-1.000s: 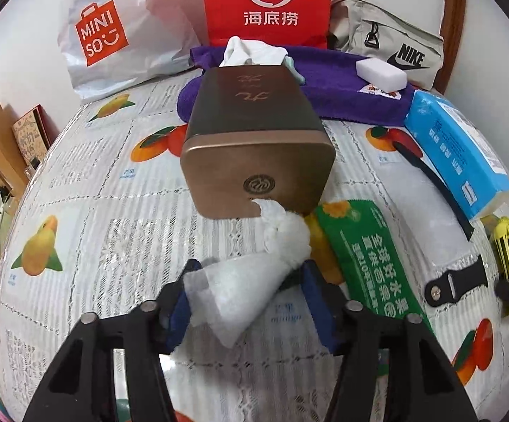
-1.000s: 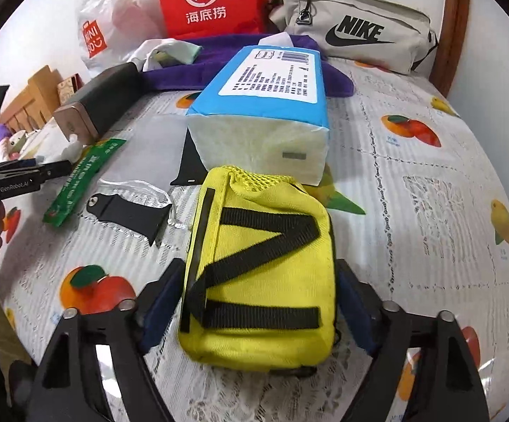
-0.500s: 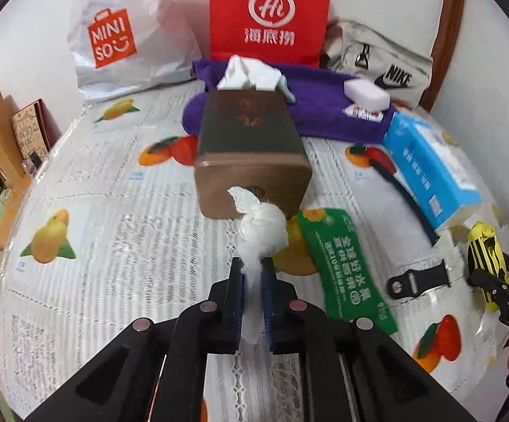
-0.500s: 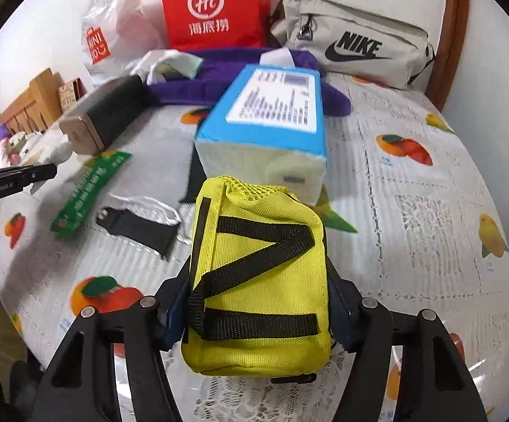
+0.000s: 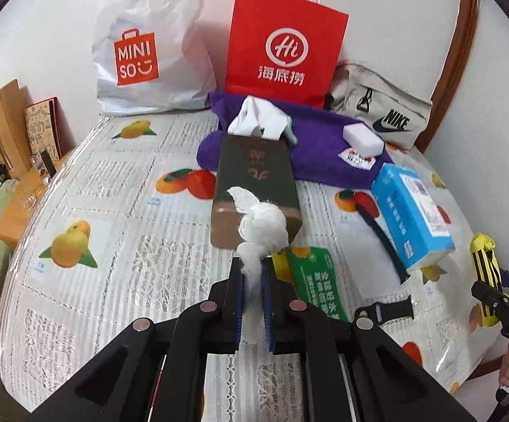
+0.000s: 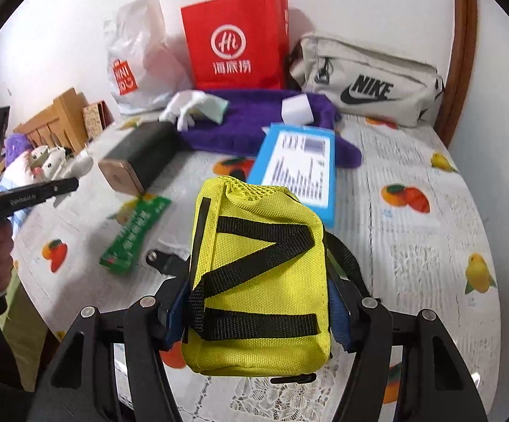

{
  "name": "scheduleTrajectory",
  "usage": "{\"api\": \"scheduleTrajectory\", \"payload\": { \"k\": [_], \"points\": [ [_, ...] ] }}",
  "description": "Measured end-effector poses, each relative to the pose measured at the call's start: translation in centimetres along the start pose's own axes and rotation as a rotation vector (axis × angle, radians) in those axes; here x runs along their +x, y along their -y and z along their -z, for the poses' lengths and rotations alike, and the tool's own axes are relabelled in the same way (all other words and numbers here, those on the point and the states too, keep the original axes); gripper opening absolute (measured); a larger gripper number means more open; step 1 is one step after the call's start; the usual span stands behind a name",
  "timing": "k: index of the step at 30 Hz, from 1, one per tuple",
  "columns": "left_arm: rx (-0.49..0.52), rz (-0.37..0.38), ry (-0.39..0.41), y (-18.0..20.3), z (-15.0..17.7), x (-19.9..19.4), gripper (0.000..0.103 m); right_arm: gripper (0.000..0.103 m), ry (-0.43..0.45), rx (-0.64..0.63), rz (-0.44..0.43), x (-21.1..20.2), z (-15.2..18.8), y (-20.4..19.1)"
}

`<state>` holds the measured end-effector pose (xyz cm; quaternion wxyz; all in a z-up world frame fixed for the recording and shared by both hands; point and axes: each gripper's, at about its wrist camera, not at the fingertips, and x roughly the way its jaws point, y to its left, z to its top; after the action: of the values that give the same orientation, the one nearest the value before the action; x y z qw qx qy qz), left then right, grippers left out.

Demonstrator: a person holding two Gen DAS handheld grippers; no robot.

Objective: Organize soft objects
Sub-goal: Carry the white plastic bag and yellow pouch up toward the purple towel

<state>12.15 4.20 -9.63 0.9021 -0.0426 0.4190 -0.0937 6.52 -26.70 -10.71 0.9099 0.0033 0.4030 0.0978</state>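
Observation:
My left gripper [image 5: 253, 274] is shut on a knotted white gauze cloth [image 5: 261, 225], held up off the bed in front of the bronze box [image 5: 254, 190]. My right gripper [image 6: 259, 299] is shut on a yellow mesh pouch with black straps [image 6: 258, 281], lifted above the fruit-print sheet [image 6: 430, 246]. In the left wrist view the pouch [image 5: 483, 260] and the right gripper [image 5: 497, 292] show at the right edge. A purple towel [image 5: 317, 154] with a white sponge [image 5: 363, 137] and crumpled white cloths [image 5: 258, 116] lies further back. The left gripper's side [image 6: 25, 197] shows at the right wrist view's left.
A blue tissue pack [image 5: 412, 211], a green packet [image 5: 310, 281] and a black strap [image 5: 384, 313] lie on the bed. Against the wall stand a red paper bag [image 5: 282, 45], a white Miniso bag [image 5: 145, 52] and a beige Nike bag [image 6: 370, 81]. Wooden furniture [image 5: 1, 130] borders the left.
The left jaws closed on the white cloth and lifted it. The right jaws closed on the yellow pouch and raised it off the sheet.

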Motion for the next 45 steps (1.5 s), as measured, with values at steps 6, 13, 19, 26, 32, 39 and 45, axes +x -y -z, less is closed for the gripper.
{"api": "scheduleTrajectory", "payload": {
  "k": [6, 13, 19, 26, 32, 39, 45],
  "points": [
    [0.0, 0.003, 0.027, 0.3, -1.3, -0.9, 0.01, 0.065, 0.035, 0.002, -0.012, -0.5, -1.9, 0.0],
    [-0.002, -0.002, 0.042, 0.9, -2.9, -1.3, 0.01, 0.065, 0.058, 0.001, -0.031, -0.4, -4.1, -0.1],
    [-0.004, -0.008, 0.06, 1.4, -4.3, -1.7, 0.01, 0.065, 0.068, 0.026, -0.034, 0.0, -5.5, 0.6],
    [0.0, -0.01, 0.075, 2.0, -6.0, -1.7, 0.01, 0.065, 0.082, 0.053, -0.022, 0.4, -7.3, 1.7],
    [-0.008, -0.014, 0.076, 1.8, -7.2, -1.1, 0.01, 0.065, 0.096, 0.055, -0.012, 0.7, -8.7, 1.9],
    [-0.015, -0.009, 0.082, 1.5, -8.3, -0.7, 0.01, 0.065, 0.098, 0.059, -0.003, 1.4, -10.1, 2.1],
    [-0.017, 0.004, 0.07, 1.2, -9.0, 0.2, 0.01, 0.065, 0.087, 0.062, 0.002, 2.2, -10.8, 1.8]
  ]
}}
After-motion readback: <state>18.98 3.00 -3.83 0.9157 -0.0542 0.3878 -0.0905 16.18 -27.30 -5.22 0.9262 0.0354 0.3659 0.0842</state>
